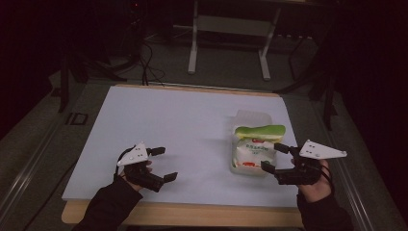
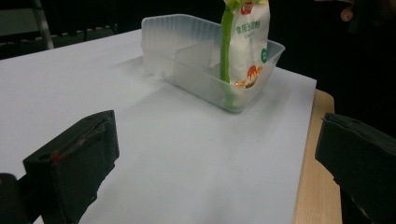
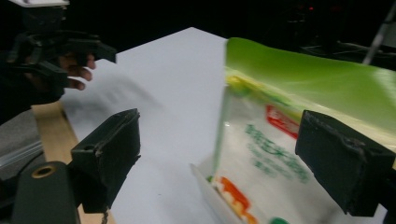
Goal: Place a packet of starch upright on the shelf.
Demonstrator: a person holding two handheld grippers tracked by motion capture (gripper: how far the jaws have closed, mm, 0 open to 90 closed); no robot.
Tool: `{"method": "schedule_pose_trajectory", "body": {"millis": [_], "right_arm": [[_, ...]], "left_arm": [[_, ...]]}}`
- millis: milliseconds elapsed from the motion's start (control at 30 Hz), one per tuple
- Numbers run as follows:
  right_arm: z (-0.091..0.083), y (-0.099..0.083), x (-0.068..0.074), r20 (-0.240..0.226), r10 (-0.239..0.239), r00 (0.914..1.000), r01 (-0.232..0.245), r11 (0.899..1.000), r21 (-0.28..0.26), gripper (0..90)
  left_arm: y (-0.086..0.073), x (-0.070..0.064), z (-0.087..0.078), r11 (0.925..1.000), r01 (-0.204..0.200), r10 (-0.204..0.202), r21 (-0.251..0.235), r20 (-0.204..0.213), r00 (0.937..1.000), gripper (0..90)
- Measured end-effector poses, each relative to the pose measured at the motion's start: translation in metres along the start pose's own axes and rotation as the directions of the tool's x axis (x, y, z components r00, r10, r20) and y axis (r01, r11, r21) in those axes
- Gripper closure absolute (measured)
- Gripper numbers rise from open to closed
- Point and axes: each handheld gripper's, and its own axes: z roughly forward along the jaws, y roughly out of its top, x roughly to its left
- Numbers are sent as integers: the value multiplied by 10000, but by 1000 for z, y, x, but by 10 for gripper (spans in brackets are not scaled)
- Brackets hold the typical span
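At the left, the left hand-held gripper (image 1: 154,164) hovers low over the white sheet (image 1: 173,130) that covers the counter (image 1: 192,215), its jaws wide apart with nothing between them. Bare sheet separates it from the goods on the right side.

There a clear plastic tray (image 2: 187,51) with an inner divider holds a white and green pouch (image 1: 254,149), standing upright in the end compartment nearest the person. The pouch bears a green top band and printed characters too small to read.

The right hand-held gripper (image 1: 275,158) sits just at the pouch, jaws apart, one on each side of it and not closed on it.

The pouch looks like a light, soft film bag of powder; it would likely crumple and slip if pinched at the belly. The flat sealed green band looks the firmest place to grip. The tray seems thin and light, so it may slide.
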Motion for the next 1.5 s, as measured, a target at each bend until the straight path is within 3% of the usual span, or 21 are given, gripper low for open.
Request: {"method": "schedule_pose_trajectory", "body": {"millis": [367, 533, 833, 1067, 1500], "right_arm": [[25, -8, 29, -635, -420, 9971, 416, 9991, -74, 137], [33, -14, 37, -847, -686, 9940, 697, 9975, 90, 137], [43, -28, 49, -1210, -766, 9897, 807, 9963, 301, 137], [44, -38, 57, -1088, -1105, 9879, 1137, 9932, 238, 137], [40, -52, 56, -819, -1204, 9893, 1233, 9919, 313, 138]], "left_arm": [[-3, 1, -2, 10000, 50, -50, -43, -15, 10000, 2], [-3, 0, -2, 10000, 46, -46, -33, 22, 10000, 2], [-5, -1, -1, 10000, -40, 40, 58, 48, 10000, 1], [-7, -2, -1, 9999, -64, 63, 116, 37, 10000, 2], [-9, -2, 1, 9994, -257, 256, 246, 58, 9997, 1]]}}
